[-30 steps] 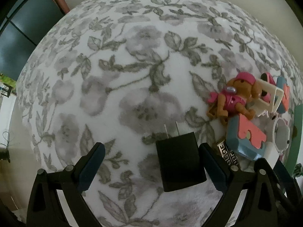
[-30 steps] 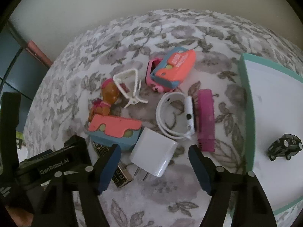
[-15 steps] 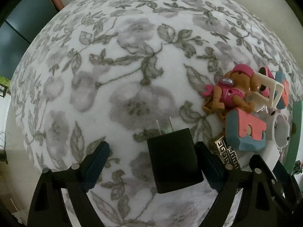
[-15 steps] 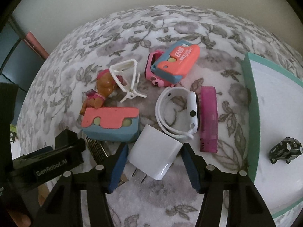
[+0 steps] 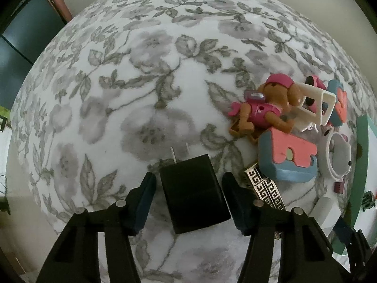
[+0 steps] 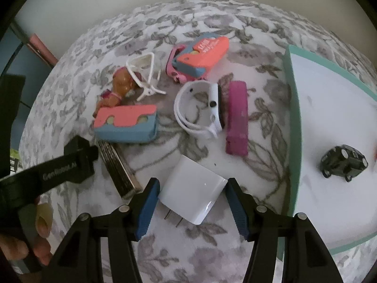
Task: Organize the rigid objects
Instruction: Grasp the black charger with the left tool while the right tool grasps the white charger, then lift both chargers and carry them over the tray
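Observation:
A black charger point(image 5: 193, 195) lies flat on the floral cloth, prongs pointing away. My left gripper point(image 5: 188, 179) straddles it and its jaws are closing; the pads stand close on either side with thin slivers of cloth still showing. In the right wrist view a white charger point(image 6: 190, 198) lies with its prongs toward the camera. My right gripper point(image 6: 192, 188) is shut on it, both pads touching its corners. The left gripper's black body point(image 6: 59, 169) shows at the left edge there, held by a hand point(image 6: 40, 235).
A pile lies just beyond: a toy dog point(image 5: 266, 108), a white clip point(image 6: 143, 75), two blue-and-pink blocks point(image 6: 127, 125) point(image 6: 200, 52), a patterned bar point(image 6: 117, 165), a white watch band point(image 6: 200, 108), a magenta comb point(image 6: 236, 118). A teal-rimmed tray point(image 6: 292, 118) on the right holds a black toy car point(image 6: 344, 162).
The left jaws have narrowed from wide apart to close around the black charger, and the gripper came slightly lower. The right jaws closed in onto the white charger.

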Motion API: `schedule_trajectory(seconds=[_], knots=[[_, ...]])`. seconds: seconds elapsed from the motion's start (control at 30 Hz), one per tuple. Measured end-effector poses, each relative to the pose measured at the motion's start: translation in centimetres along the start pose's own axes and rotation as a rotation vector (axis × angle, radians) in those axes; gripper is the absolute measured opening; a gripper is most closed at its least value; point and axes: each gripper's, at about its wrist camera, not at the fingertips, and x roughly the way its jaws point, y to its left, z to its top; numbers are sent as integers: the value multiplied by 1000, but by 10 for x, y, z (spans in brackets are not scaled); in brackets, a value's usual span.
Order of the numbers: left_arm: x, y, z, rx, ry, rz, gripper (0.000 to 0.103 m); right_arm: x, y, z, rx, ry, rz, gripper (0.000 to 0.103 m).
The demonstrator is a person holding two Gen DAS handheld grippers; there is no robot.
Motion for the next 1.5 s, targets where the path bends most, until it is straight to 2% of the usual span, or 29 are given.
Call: schedule_trajectory(seconds=[0.07, 0.3, 0.5, 0.57, 0.6, 0.67, 1.1, 1.3, 1.5], knots=[[1, -3, 0, 0, -5, 0, 60, 1, 1, 1, -3, 2, -9, 61], [3, -5, 2, 8, -14, 9, 60, 11, 24, 4, -107, 3, -119, 60], [1, -4, 5, 29, -25, 27, 60, 13, 32, 5, -122, -2, -133, 60], [0, -7, 4, 31, -29, 26, 58, 11, 32, 1, -131, -7, -139, 60], [-1, -9, 3, 30, -29, 14, 53, 11, 33, 0, -132, -9, -138, 60], [-4, -9, 1, 32, -30, -7, 42, 10, 33, -1, -130, -10, -132, 60], [-21, -16, 1, -20, -49, -60, 42, -2, 5, 2, -40, -13, -26, 59], [-60, -19, 7, -28, -142, -71, 42, -29, -12, 8, 21, -52, 22, 59], [-102, -27, 14, 8, -231, -123, 42, -76, -31, 13, 72, -175, 40, 59]])
